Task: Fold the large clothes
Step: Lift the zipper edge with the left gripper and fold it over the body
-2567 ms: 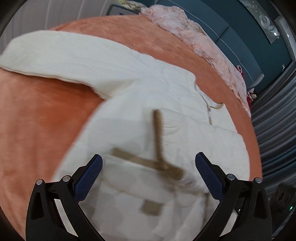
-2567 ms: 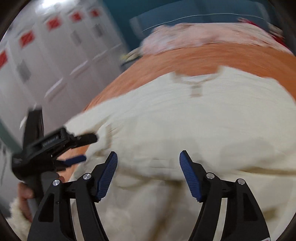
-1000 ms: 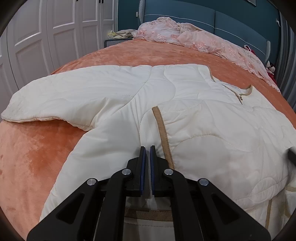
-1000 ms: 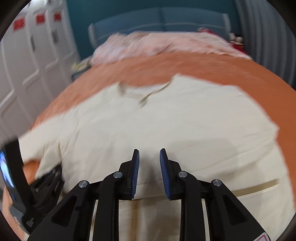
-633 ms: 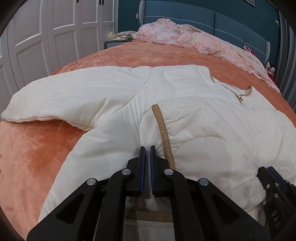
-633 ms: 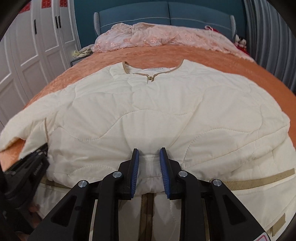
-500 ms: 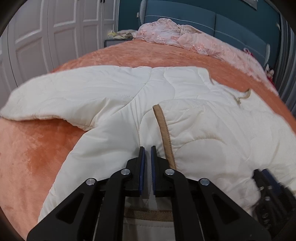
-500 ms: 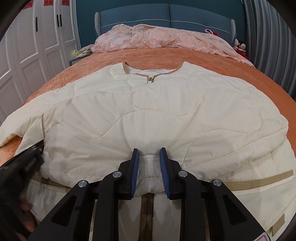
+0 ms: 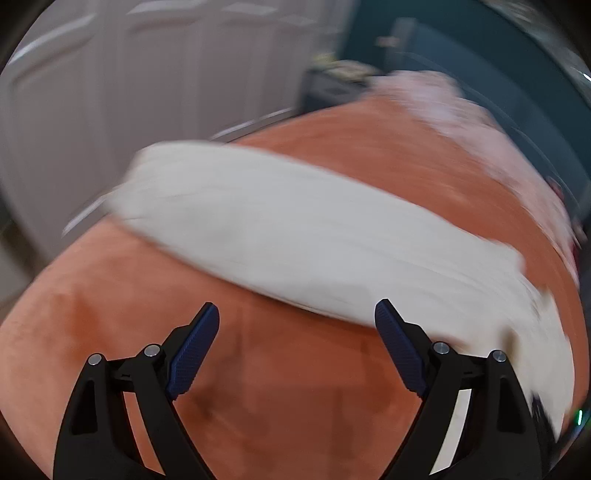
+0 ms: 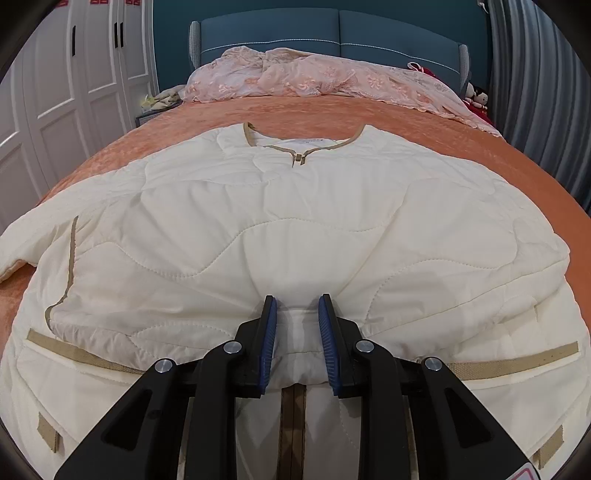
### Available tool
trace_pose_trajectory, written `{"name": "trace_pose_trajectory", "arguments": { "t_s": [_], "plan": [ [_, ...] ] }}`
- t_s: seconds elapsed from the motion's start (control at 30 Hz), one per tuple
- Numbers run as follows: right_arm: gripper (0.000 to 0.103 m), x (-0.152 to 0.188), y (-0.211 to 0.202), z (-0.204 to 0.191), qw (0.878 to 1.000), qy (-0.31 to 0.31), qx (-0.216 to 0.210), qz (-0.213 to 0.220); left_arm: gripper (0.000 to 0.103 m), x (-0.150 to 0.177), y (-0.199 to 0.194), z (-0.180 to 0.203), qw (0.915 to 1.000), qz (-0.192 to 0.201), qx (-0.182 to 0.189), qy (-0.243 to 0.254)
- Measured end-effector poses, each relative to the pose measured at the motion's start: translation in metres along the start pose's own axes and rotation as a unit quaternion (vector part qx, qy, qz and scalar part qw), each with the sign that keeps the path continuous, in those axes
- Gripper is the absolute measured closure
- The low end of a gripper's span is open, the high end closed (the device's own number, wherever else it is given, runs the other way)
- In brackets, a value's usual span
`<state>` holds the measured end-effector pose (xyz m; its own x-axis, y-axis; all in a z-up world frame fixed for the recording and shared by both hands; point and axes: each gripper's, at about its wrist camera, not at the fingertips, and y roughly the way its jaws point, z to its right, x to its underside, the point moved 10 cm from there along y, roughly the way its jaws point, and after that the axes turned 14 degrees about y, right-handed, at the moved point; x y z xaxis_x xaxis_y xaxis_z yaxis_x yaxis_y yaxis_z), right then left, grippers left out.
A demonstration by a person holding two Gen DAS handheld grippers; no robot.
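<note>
**Quilted jacket on bed: right grip held, left jaws empty**

The jacket (image 10: 295, 221) lies flat on the bed (image 10: 424, 122), collar toward the headboard (image 10: 332, 29). It is a cream, padded garment with wavy quilting lines stitched across the chest, soft and slightly puffy. Tan woven tape trims the round neckline, runs along a side seam at the left of the right wrist view, and forms flat bands across the lower part. A small tan tab sits at the centre of the neckline.

The right hand-held gripper (image 10: 296, 317) is clenched on a raised pleat of the jacket's cream fabric near the hem; the ribbed blue pads press the bunched cloth from both sides, and creases fan out from that point.

The left hand-held gripper (image 9: 293, 325) is released: its jaws are opening, with nothing between them. Below it is bare bedspread, an orange plush with a short velvety nap. The left wrist view is heavily blurred; a long cream band, a sleeve (image 9: 295, 229) of the jacket, stretches across the bedspread beyond the fingertips, apart from them.

A pink lace-textured cover (image 10: 314, 81) is heaped along the head of the bed. The headboard is blue and padded. White panelled wardrobe doors (image 10: 55, 92) stand at the left
</note>
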<state>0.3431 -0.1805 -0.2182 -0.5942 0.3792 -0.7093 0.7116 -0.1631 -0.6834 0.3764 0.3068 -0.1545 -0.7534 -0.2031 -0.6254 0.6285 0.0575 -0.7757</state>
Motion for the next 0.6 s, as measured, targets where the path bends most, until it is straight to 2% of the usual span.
{"name": "trace_pose_trajectory", "arguments": {
  "t_s": [0.1, 0.17, 0.23, 0.33, 0.37, 0.43, 0.47, 0.5, 0.6],
  "plan": [
    [0.079, 0.0, 0.0, 0.0, 1.0, 0.0, 0.0, 0.0, 0.019, -0.009, 0.017, -0.067, 0.9965, -0.014, -0.022, -0.079],
    [0.079, 0.0, 0.0, 0.0, 1.0, 0.0, 0.0, 0.0, 0.02, -0.011, 0.028, -0.093, 0.993, -0.024, -0.024, -0.113],
    [0.079, 0.0, 0.0, 0.0, 1.0, 0.0, 0.0, 0.0, 0.02, -0.012, 0.042, -0.104, 0.9901, -0.031, -0.011, -0.136],
    [0.079, 0.0, 0.0, 0.0, 1.0, -0.001, 0.001, 0.001, 0.022, -0.023, 0.049, -0.103, 0.9903, -0.02, -0.019, -0.136],
    [0.079, 0.0, 0.0, 0.0, 1.0, -0.001, 0.002, 0.001, 0.027, -0.026, 0.053, -0.099, 0.9909, -0.021, -0.014, -0.132],
    [0.079, 0.0, 0.0, 0.001, 1.0, -0.001, 0.001, 0.002, 0.066, -0.029, 0.057, -0.09, 0.9917, -0.031, -0.013, -0.124],
    [0.079, 0.0, 0.0, 0.0, 1.0, 0.0, 0.001, 0.002, 0.074, -0.033, 0.057, -0.083, 0.9929, -0.033, -0.015, -0.114],
    [0.079, -0.001, 0.0, 0.0, 1.0, 0.0, 0.001, 0.002, 0.09, -0.039, 0.057, -0.081, 0.9937, -0.031, -0.013, -0.107],
    [0.079, -0.001, -0.001, 0.0, 1.0, 0.001, 0.0, 0.002, 0.096, -0.061, 0.032, -0.06, 0.9976, 0.008, -0.009, -0.068]
  ]
}}
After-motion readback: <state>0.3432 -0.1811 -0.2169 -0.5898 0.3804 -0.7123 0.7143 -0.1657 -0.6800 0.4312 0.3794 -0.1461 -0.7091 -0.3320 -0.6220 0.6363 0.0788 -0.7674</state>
